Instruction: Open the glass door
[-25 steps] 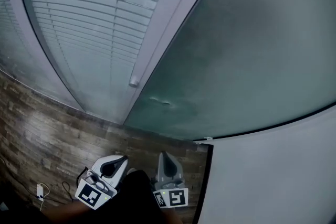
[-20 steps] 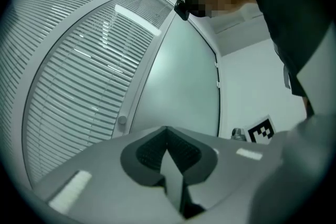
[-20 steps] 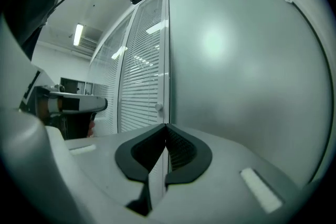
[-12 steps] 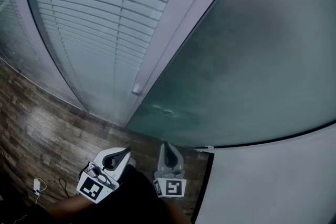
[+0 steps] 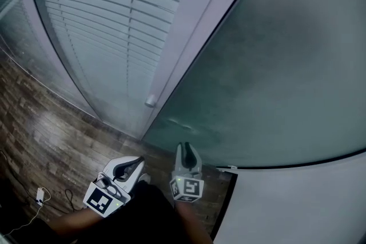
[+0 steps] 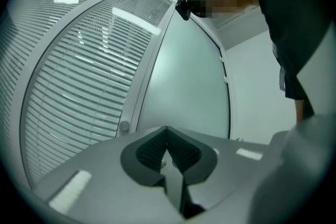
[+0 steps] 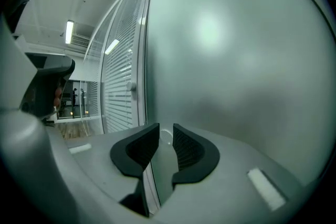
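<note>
**Item 1, glass door** point(image 5: 274, 66): a frosted panel, standing upright across the far right of the scene, with its long axis running floor to ceiling. Its left edge is lying along a pale frame post point(image 5: 194, 48). I am judging it closed, though no view is showing the seam clearly.

**Item 2, knob** point(image 5: 150, 101): small and round, sitting low on the post's left side, beside the slatted blinds point(image 5: 97, 26).

**Item 3, right gripper** point(image 5: 187, 150): pointing at the door's lower part, just right of the panel's left edge. Its jaws have just been opening and are standing partly apart. The pads are pressing on nothing; only the foot of the door is showing through the gap.

**Item 4, left gripper** point(image 5: 132, 166): hanging low, to the left of the right one and aimed toward the post and knob. Its jaw tips are meeting, with nothing between them.

**Item 5, wooden floor** point(image 5: 51, 134): a white plug and cable point(image 5: 39, 196) are lying at the near left.

**Governing relation:** the door is lying straight beyond the right gripper, which is the nearer of the two to the panel. A small white fitting point(image 5: 229, 168) at the panel's near right corner may be a pivot. If so, the left edge is the free one, and the right gripper is sitting between the two.
</note>
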The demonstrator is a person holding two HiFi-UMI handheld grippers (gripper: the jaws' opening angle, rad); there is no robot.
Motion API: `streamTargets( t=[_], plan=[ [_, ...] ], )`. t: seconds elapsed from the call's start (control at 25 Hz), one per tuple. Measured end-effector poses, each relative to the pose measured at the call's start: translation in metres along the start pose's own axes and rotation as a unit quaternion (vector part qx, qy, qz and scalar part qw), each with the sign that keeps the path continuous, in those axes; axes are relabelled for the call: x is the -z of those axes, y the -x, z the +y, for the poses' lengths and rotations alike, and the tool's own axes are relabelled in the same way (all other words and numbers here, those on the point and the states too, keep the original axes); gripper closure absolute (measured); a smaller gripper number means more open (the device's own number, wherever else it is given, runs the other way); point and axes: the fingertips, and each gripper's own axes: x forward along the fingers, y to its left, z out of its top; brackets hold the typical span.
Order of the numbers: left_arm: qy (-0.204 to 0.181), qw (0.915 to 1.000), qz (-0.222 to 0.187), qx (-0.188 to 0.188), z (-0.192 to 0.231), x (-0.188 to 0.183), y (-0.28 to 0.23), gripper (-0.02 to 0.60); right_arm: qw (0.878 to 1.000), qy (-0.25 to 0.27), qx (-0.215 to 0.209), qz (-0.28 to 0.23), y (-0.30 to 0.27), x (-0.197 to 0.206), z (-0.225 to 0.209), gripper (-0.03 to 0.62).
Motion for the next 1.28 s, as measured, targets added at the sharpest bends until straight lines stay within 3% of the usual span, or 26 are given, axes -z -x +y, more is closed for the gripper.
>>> streamTargets(
  t=[0.84, 1.28],
  plan=[
    [-0.006, 0.9960, 0.008, -0.089, 0.021, 0.020, -0.002, 0.583, 0.997, 0.007, -0.035, 0.068, -0.066, 0.062, -0.018, 0.493],
    [-0.009, 0.9919, 0.017, -0.125, 0.021, 0.003, 0.009, 0.583, 0.997, -0.004, -0.034, 0.065, -0.074, 0.044, -0.029, 0.473]
  ],
)
